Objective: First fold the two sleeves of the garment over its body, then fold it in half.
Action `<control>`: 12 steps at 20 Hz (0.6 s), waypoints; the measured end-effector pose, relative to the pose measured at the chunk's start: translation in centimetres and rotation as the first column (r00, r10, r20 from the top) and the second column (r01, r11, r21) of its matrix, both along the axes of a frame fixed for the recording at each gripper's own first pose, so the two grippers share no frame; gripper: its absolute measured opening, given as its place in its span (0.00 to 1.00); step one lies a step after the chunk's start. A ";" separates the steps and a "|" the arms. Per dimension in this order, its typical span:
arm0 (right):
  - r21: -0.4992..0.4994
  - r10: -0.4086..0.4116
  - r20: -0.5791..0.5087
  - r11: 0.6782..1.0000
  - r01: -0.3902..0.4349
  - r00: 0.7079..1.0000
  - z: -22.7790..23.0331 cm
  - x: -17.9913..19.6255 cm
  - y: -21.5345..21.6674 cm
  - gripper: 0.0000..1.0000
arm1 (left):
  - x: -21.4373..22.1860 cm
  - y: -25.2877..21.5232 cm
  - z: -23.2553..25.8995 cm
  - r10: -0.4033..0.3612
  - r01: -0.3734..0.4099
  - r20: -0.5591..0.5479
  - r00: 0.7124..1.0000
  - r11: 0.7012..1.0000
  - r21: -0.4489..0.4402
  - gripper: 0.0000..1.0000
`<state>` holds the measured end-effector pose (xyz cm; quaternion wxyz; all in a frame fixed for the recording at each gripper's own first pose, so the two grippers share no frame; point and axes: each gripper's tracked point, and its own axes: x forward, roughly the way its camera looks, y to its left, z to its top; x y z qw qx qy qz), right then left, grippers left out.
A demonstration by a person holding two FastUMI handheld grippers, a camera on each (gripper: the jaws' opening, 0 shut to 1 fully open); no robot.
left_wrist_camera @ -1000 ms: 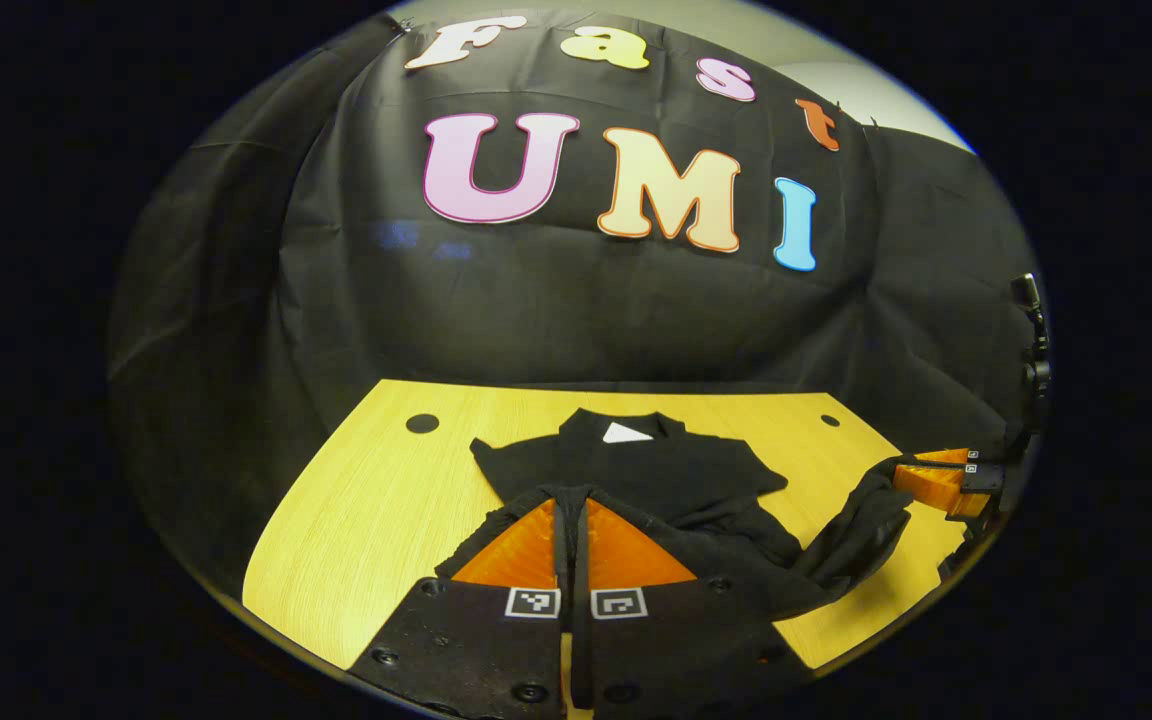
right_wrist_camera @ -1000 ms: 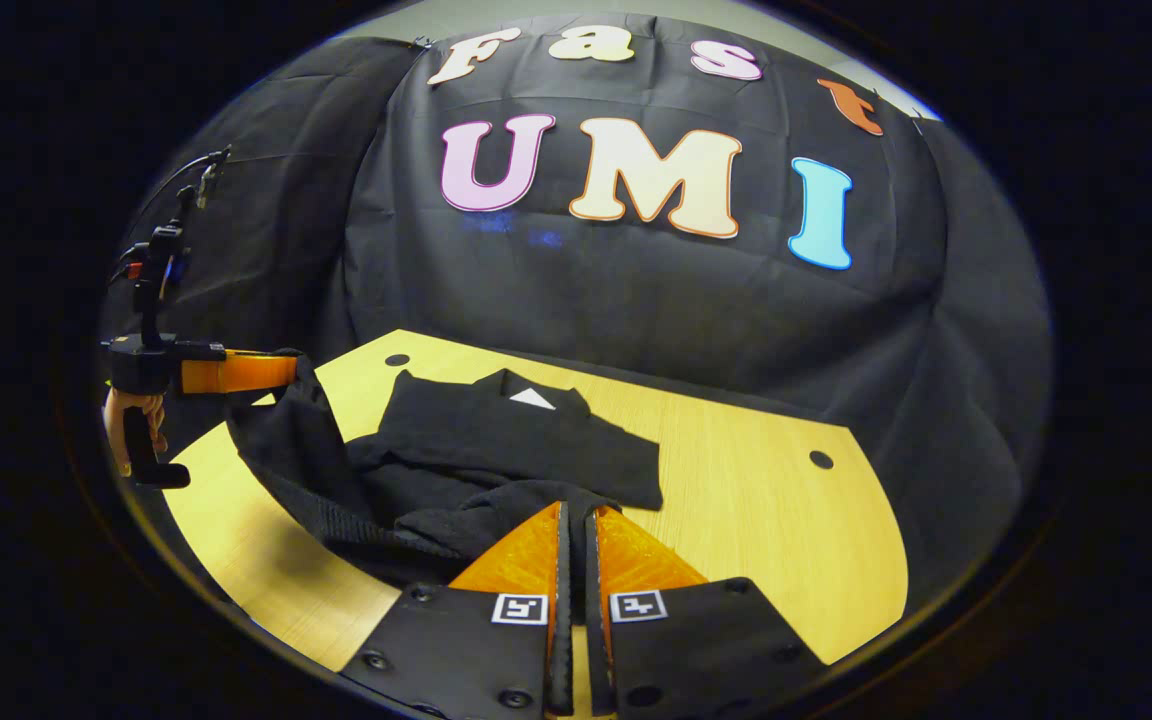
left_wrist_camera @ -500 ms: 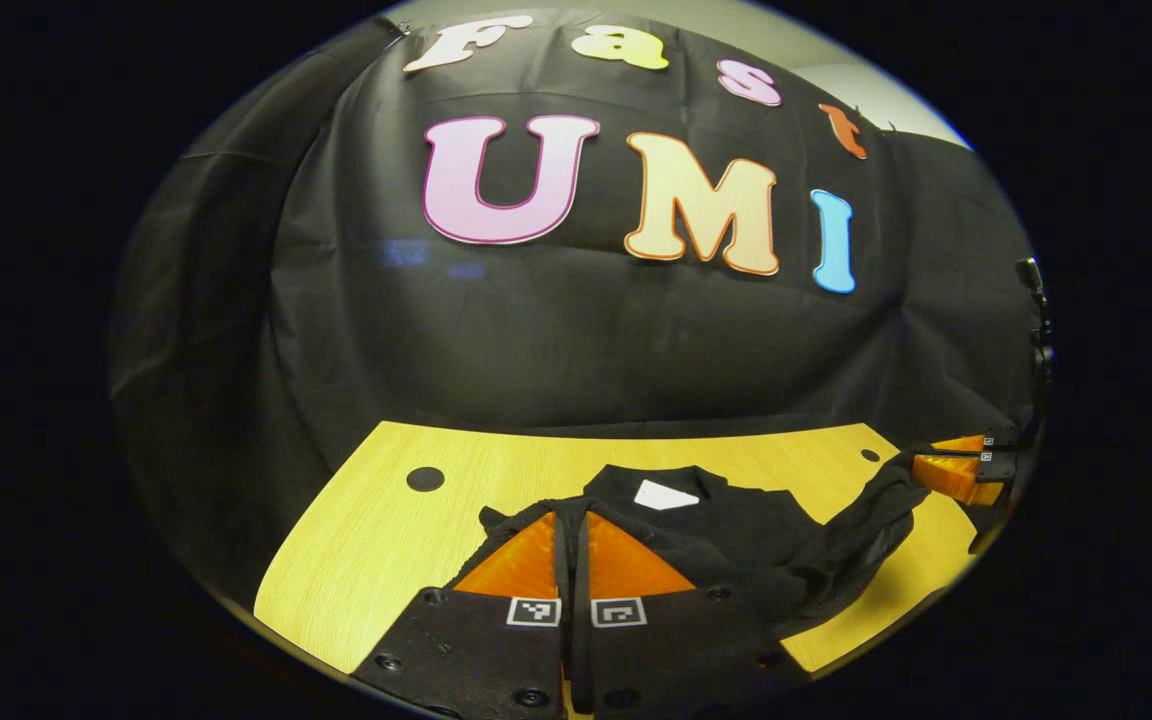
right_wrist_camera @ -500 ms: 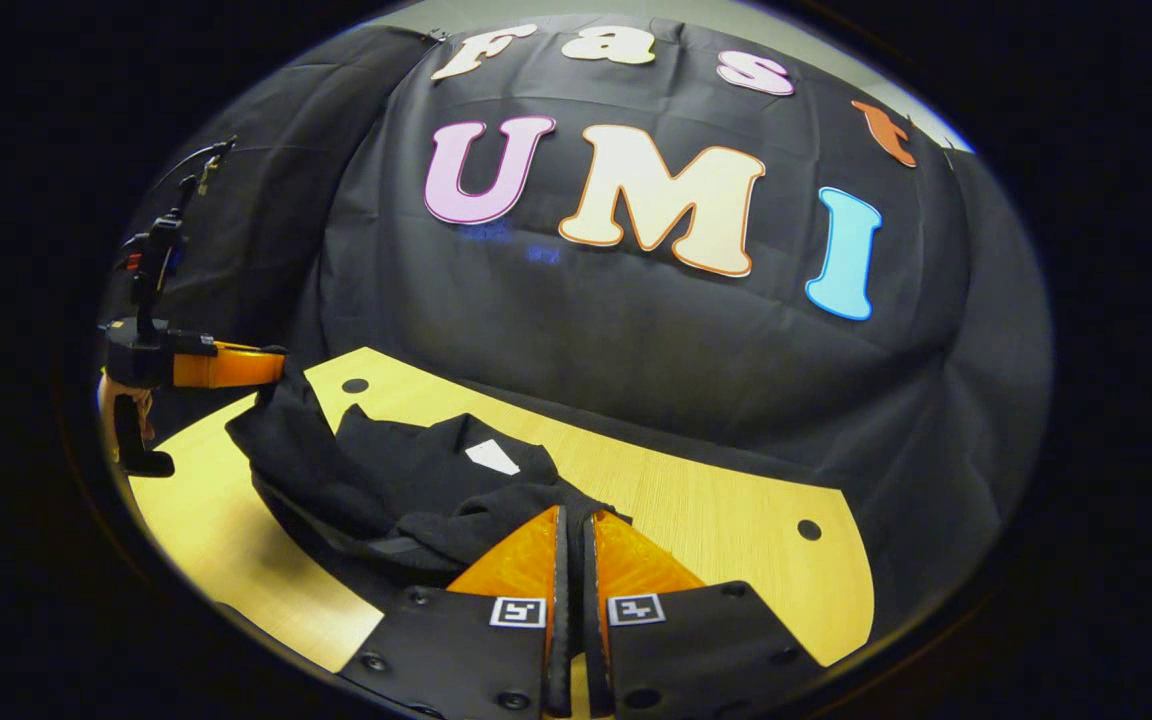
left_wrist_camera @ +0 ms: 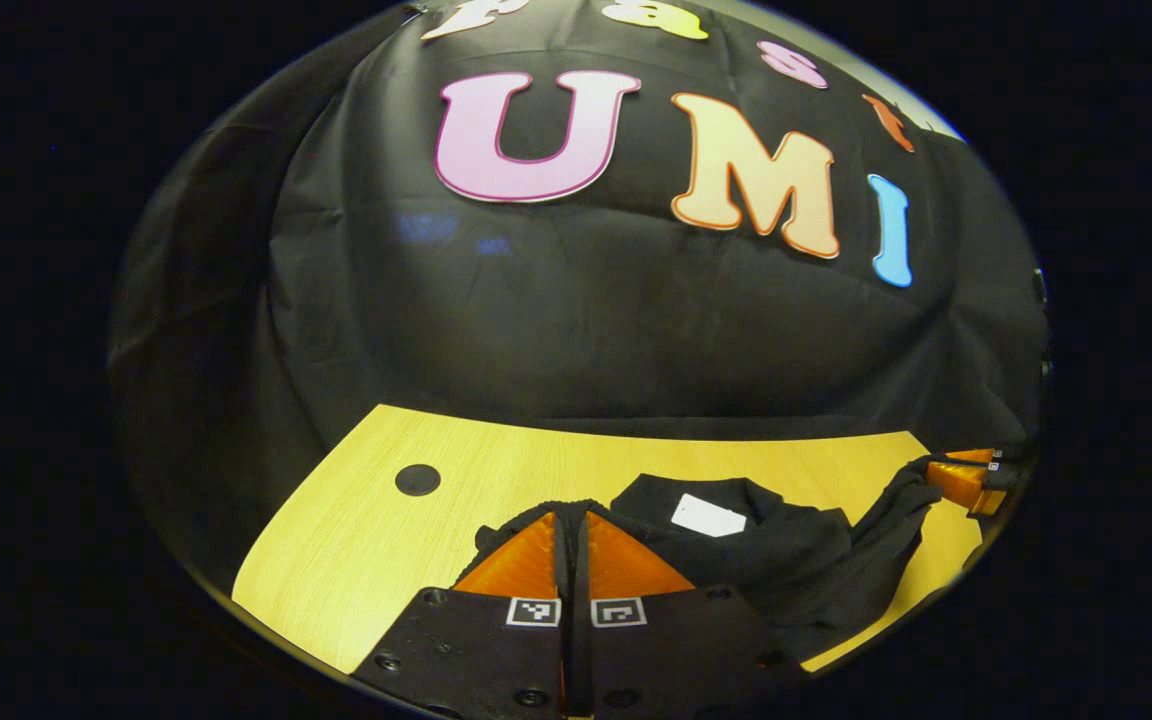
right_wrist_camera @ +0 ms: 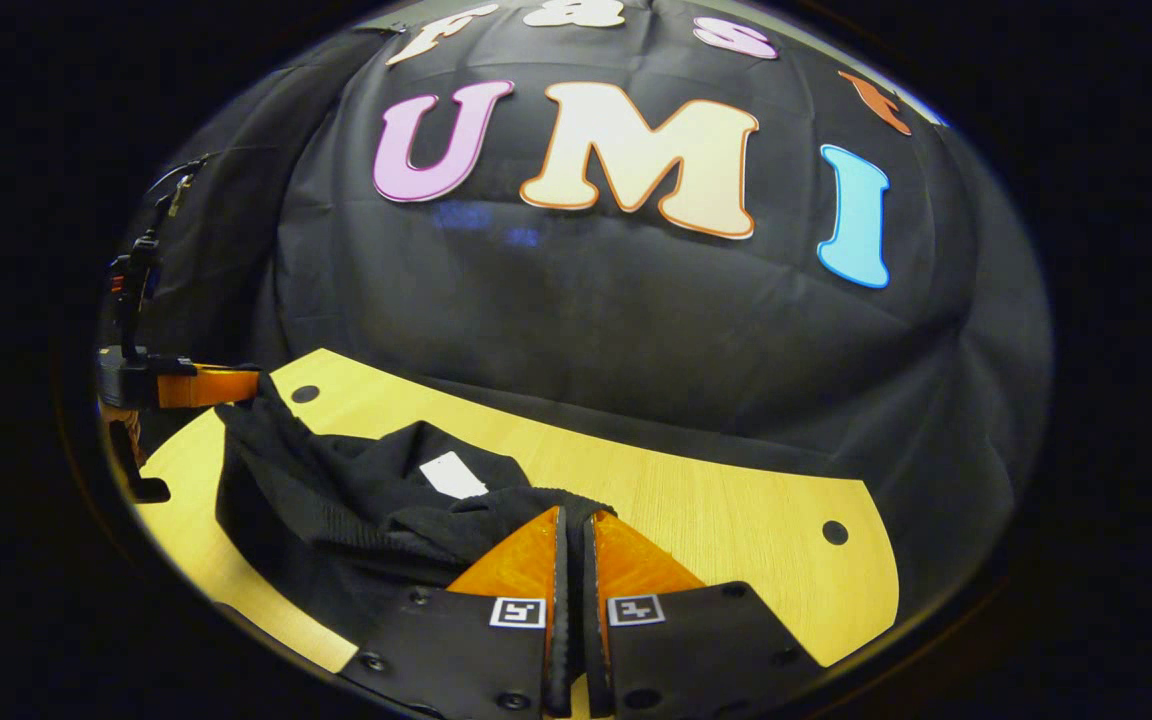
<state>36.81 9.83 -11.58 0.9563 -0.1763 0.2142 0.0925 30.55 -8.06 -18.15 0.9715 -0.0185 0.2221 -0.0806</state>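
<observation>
— Where is the garment point(left_wrist_camera: 796, 560) in relation to your grippers?

— It hangs between them. My left gripper point(left_wrist_camera: 570, 525) has its two fingers pressed together on a black fold of cloth that bunches right at the fingertips. My right gripper point(right_wrist_camera: 570, 520) does the same on its side: fingers closed, with a dark hem pinched at the tips. In the left gripper view the right one shows far off by the table's right edge, a strip of the cloth stretched up to it. In the right gripper view the left one appears near the table's left edge, with a hand on its grip and the cloth drawn up to its fingers.

— And where does the rest of it lie?

— On the table point(left_wrist_camera: 366, 540), toward its near edge, between the two grippers. The lifted part sags over the part that lies flat.

— Any containers on the table?

— I see none to speak of. There is a dark round hole point(left_wrist_camera: 417, 479) in the table toward its far left corner, and another point(right_wrist_camera: 834, 532) toward the far right.

— How does the garment look?

— Black, soft, rumpled into folds. The collar faces up with a white tag point(left_wrist_camera: 708, 516) inside it. A ribbed band runs along the raised edge in the right gripper view.
</observation>
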 end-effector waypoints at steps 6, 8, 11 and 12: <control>-0.017 -0.037 -0.025 0.999 0.037 0.999 -2.7 3.1 0.1 0.08 | 2.0 0.0 -3.6 0.029 -0.028 -0.043 0.999 0.999 0.029 0.00; -0.008 -0.049 -0.033 0.999 0.048 0.998 -3.4 3.7 0.3 0.08 | 2.3 -0.1 -4.3 0.029 -0.026 -0.052 0.998 0.998 0.050 0.00; -0.032 -0.054 -0.038 0.998 0.053 0.998 -4.0 4.2 -0.1 0.12 | 2.4 0.0 -4.6 0.033 -0.029 -0.056 0.998 0.997 0.078 0.00; -0.046 -0.061 -0.025 0.997 0.060 0.998 -3.6 4.3 -0.4 0.15 | 2.6 0.0 -4.3 0.042 -0.038 -0.046 0.998 0.996 0.086 0.00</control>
